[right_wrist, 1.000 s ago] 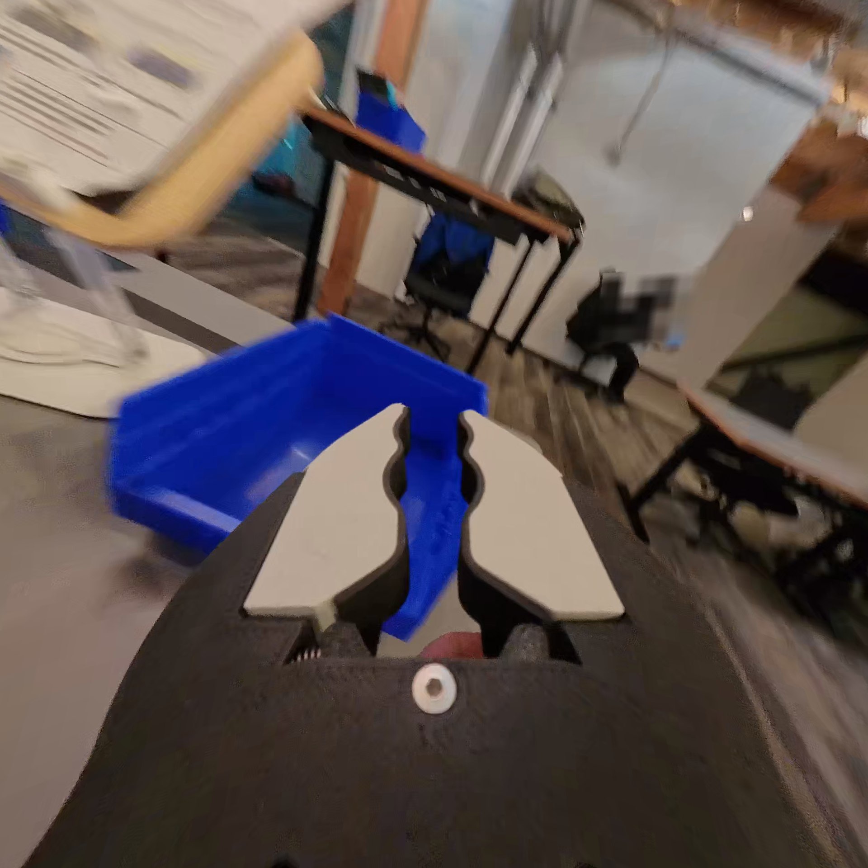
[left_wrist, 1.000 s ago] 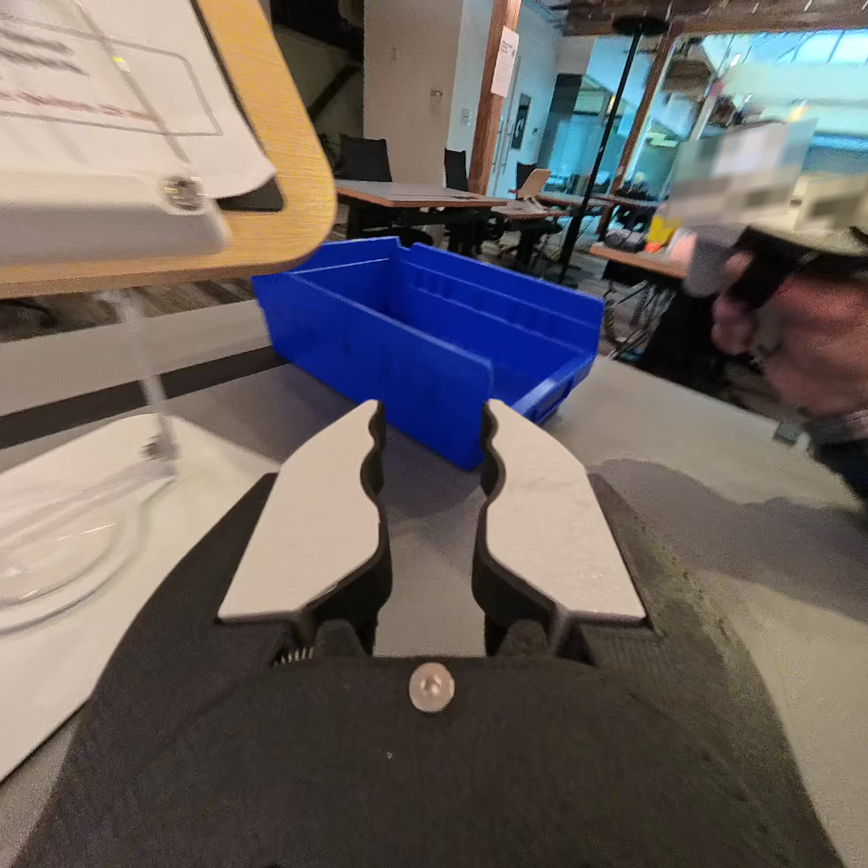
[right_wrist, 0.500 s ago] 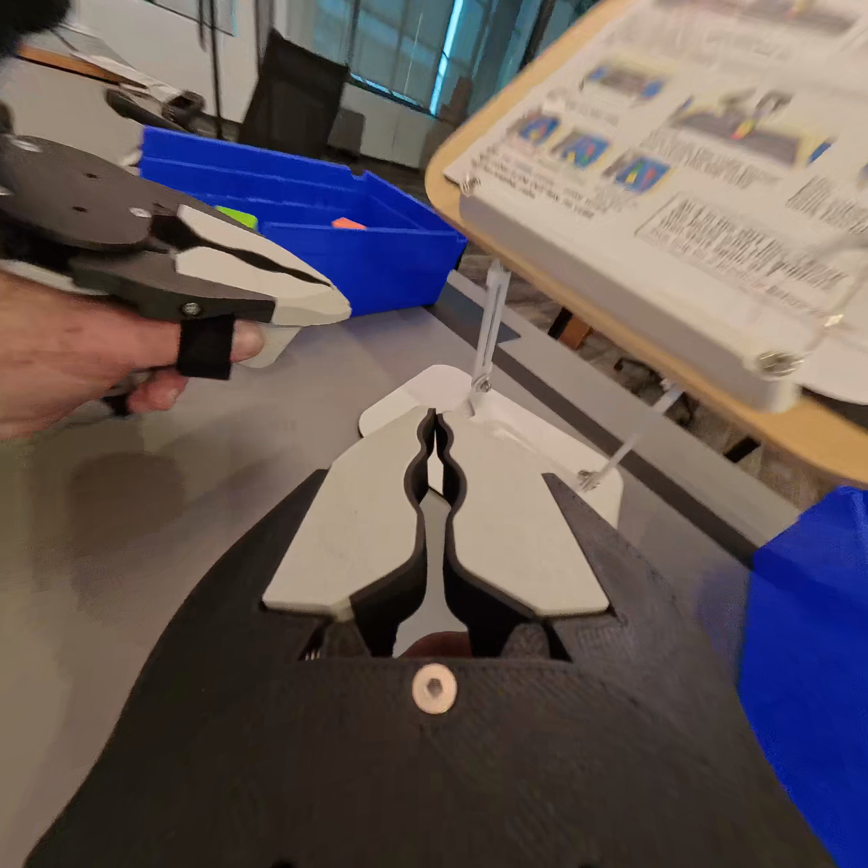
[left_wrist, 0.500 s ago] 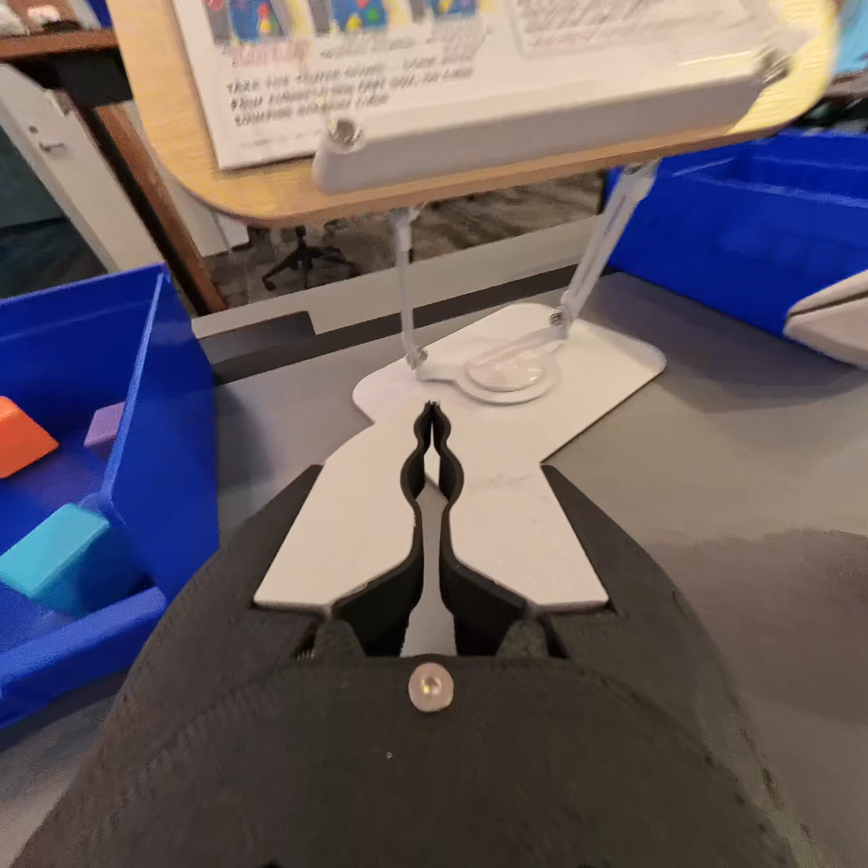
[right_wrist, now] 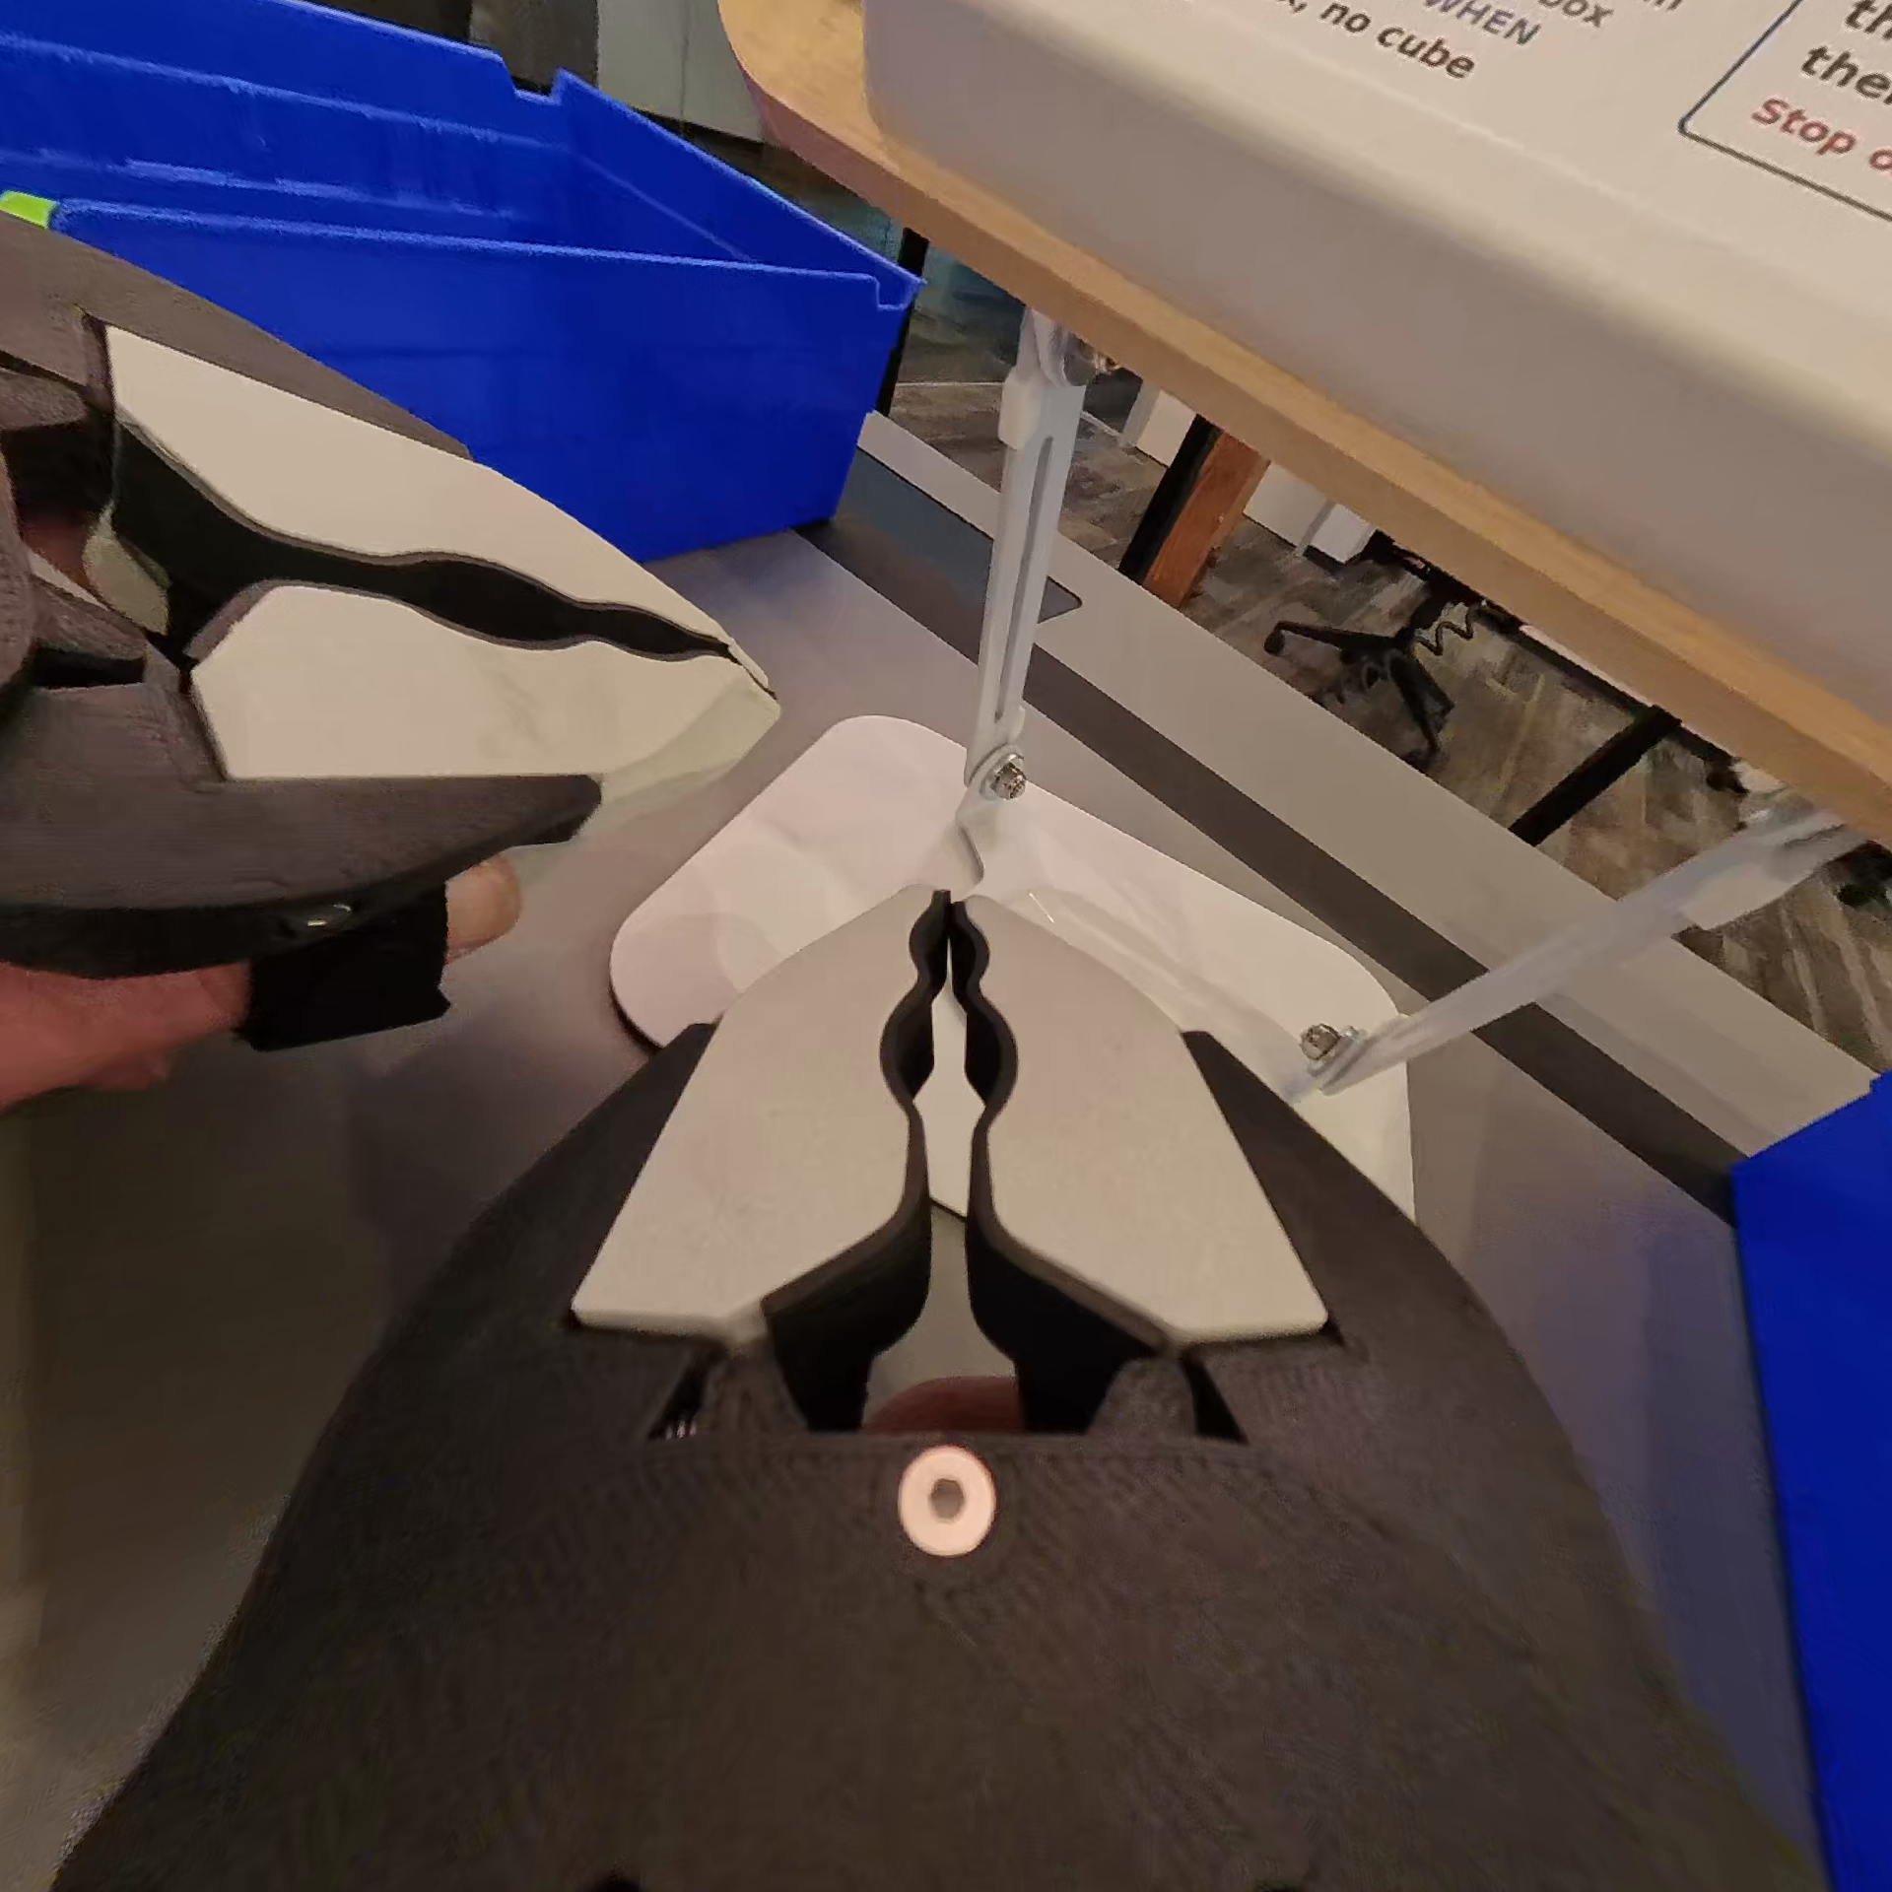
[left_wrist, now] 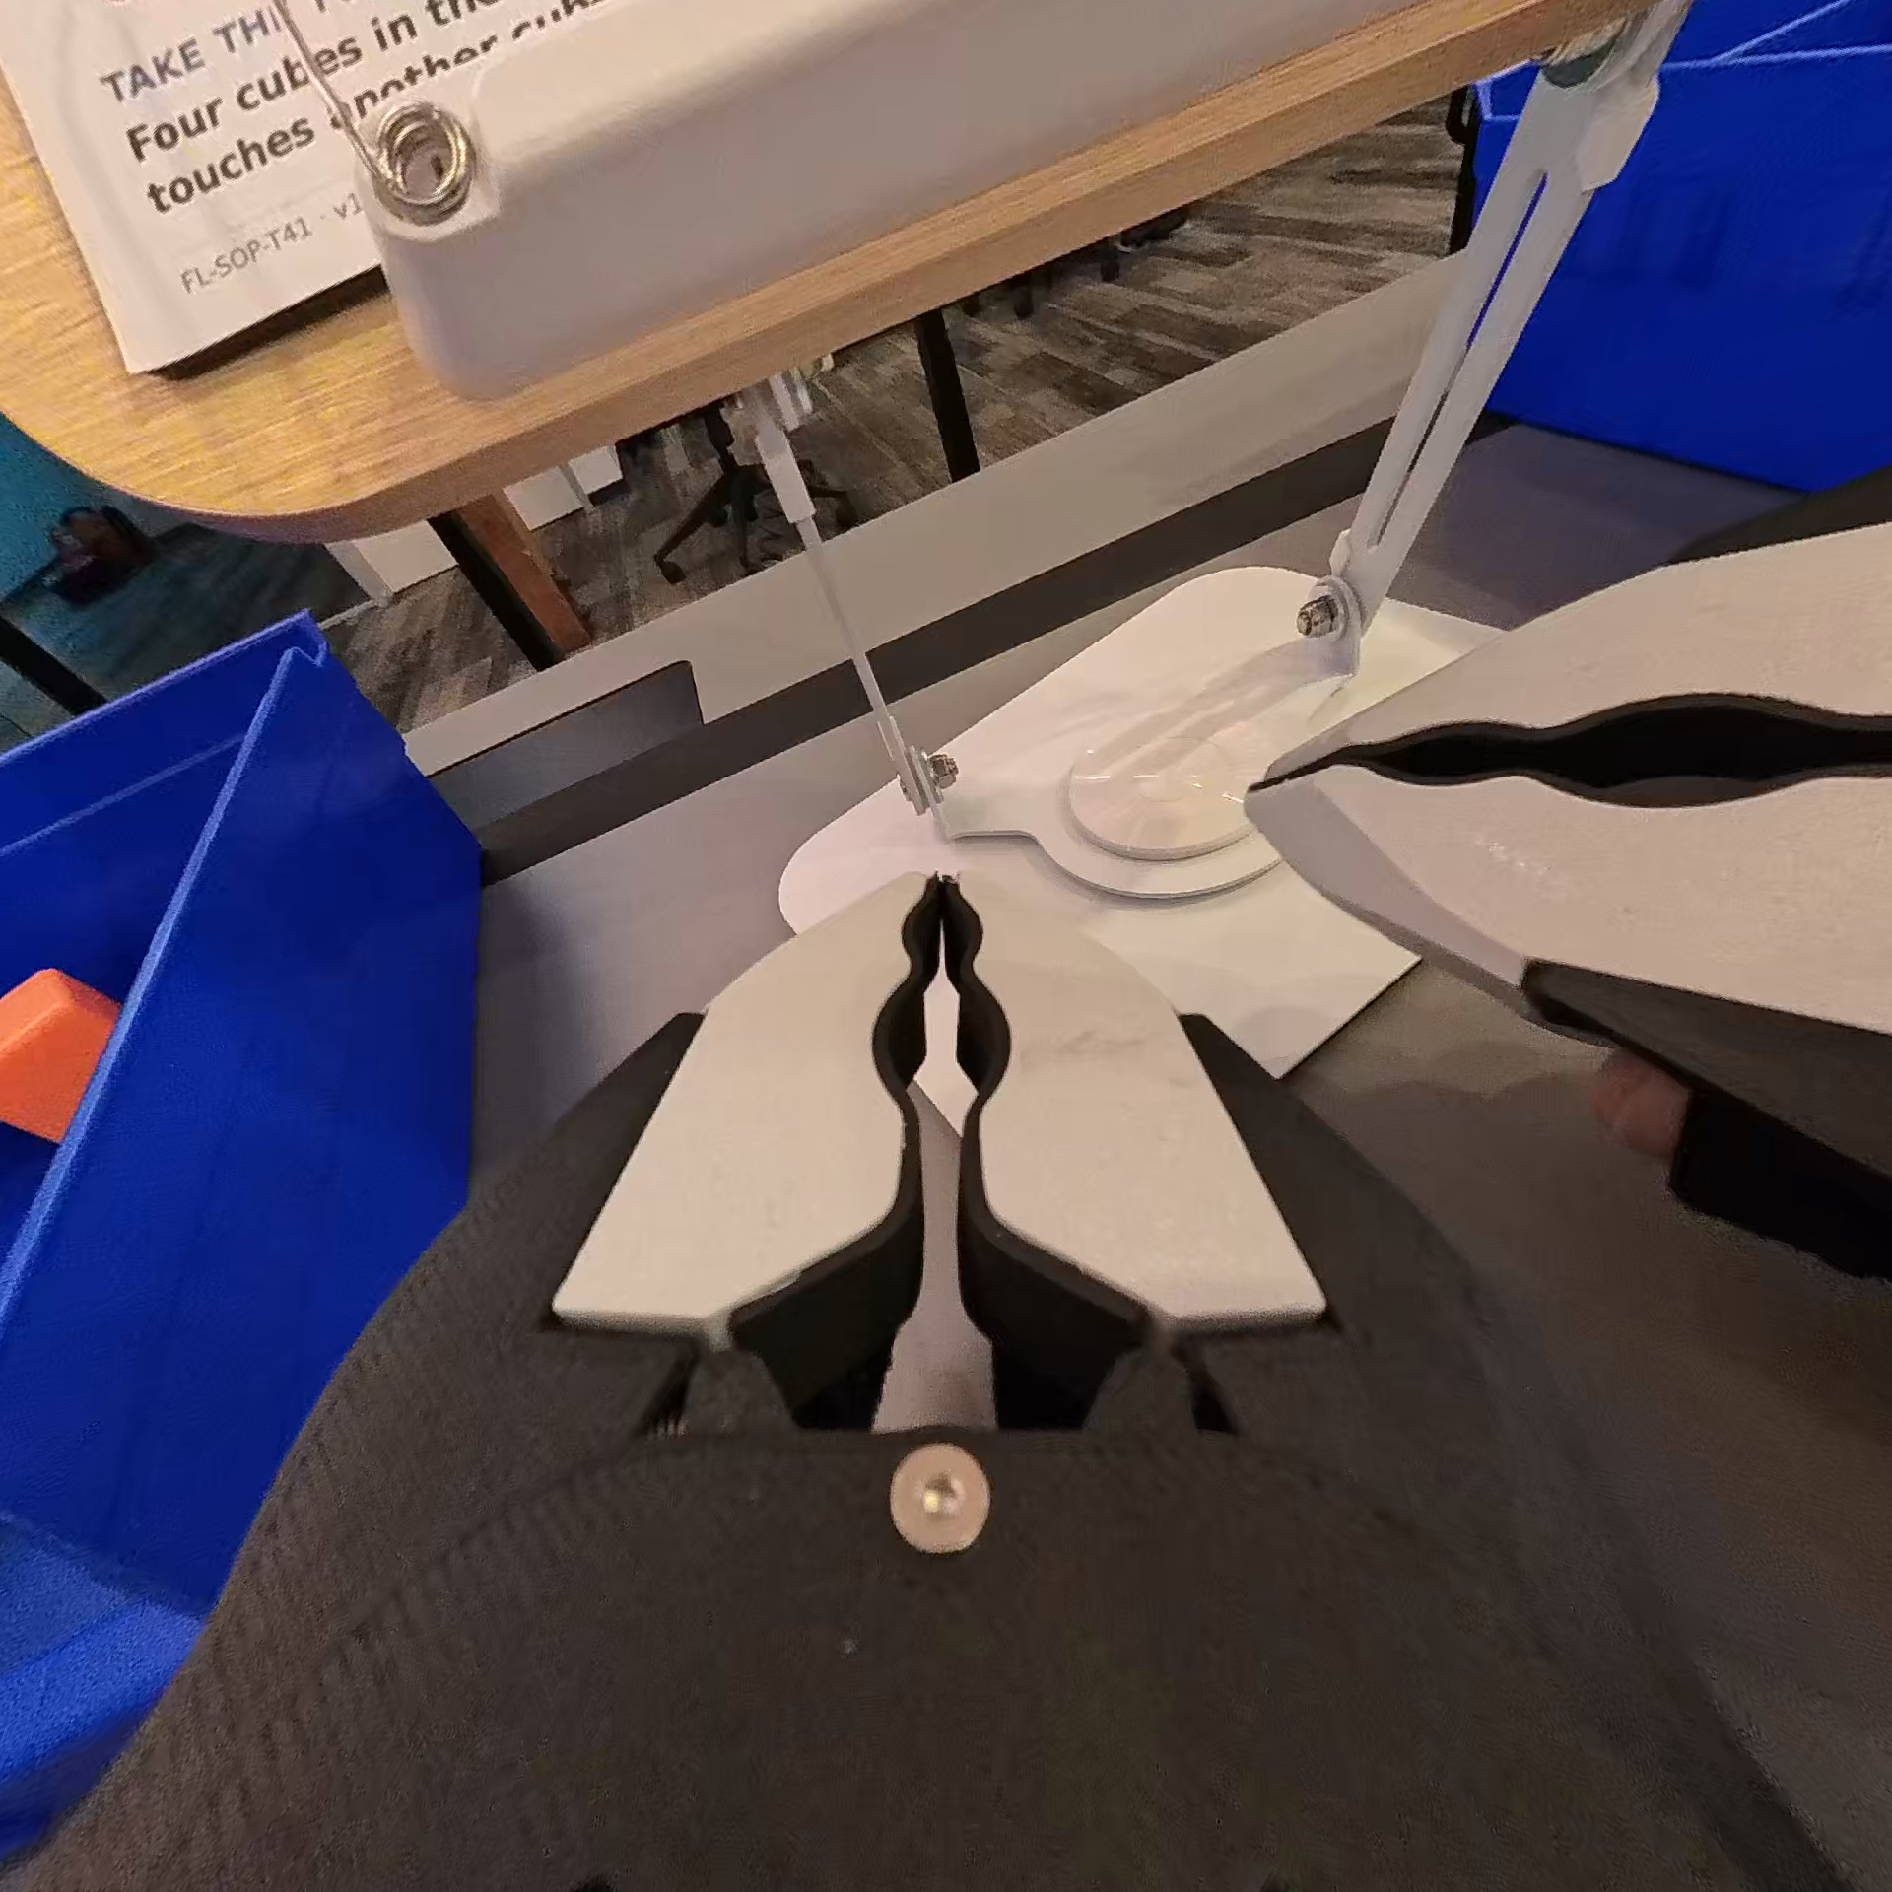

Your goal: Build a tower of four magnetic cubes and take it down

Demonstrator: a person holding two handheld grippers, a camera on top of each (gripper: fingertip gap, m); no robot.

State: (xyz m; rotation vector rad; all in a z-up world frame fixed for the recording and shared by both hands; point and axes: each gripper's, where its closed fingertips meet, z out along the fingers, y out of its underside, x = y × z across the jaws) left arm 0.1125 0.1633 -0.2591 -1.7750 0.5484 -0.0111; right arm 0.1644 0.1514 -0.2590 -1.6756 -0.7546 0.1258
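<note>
My left gripper (left_wrist: pixel 942 883) is shut and empty, held above the grey table and pointing at the white stand base (left_wrist: pixel 1208 921). My right gripper (right_wrist: pixel 947 901) is shut and empty too, pointing at the same base (right_wrist: pixel 819 901) from the other side. Each gripper shows in the other's view, the right one (left_wrist: pixel 1259 788) at the right edge, the left one (right_wrist: pixel 753 665) at the left edge, their tips close together. An orange block (left_wrist: pixel 46 1055) lies in the blue bin (left_wrist: pixel 256 1024) at the left. A green piece (right_wrist: pixel 26 210) shows in that bin (right_wrist: pixel 491 297). No tower is in view.
A wooden board (left_wrist: pixel 307 430) with a printed sheet sits on thin white struts (left_wrist: pixel 860 655) above the base and overhangs the grippers. A second blue bin (left_wrist: pixel 1740 256) stands at the right, also at the right wrist view's edge (right_wrist: pixel 1812 1433). Office chairs and desks lie beyond the table. The grippers' ends are close to 6 centimeters from one another. From the left gripper's tips to the orange block (left_wrist: pixel 46 1055) is close to 35 centimeters.
Both grippers have swung from the right bin to the stand in the middle, closed their jaws, then moved closer to the base and to each other.
</note>
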